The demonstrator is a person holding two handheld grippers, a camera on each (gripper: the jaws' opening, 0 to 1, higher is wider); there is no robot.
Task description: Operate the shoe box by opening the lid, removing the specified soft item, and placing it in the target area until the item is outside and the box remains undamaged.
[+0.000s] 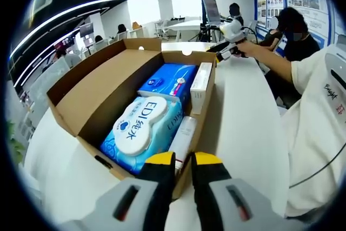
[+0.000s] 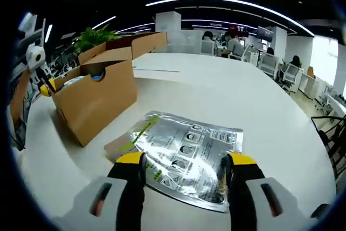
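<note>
Tabletop (image 2: pixel 259 101), white and broad, carries everything; shoe box (image 1: pixel 92 93) of brown corrugated card stands on it with lid flap already thrown back, stiff enough to hold shape but likely to crease or tear at the front wall if squeezed hard; inside, a blue-and-white wet-wipe pack (image 1: pixel 141 131) nearest the front, a darker blue soft pack (image 1: pixel 168 81) behind it, slim white boxes (image 1: pixel 200 86) along the right wall; left gripper (image 1: pixel 183 162) sits at the box's front edge, yellow-tipped jaws nearly together with the card rim between or just behind them, cannot tell whether they actually pinch it; silver foil pouch (image 2: pixel 186 152), printed with small figures and a green strip, lies flat on the table outside the box, near its front corner in the right gripper view; judged the soft item, light, floppy, slick-faced, so a grip on an edge or corner suits better than pressing on the flat middle; right gripper (image 2: pixel 185 167) has jaws spread wide, straddling the pouch's near part, tips low over it, holding nothing; contact with foil not clear; person's arm (image 1: pixel 270 60) reaches across the far side in the left gripper view.
</note>
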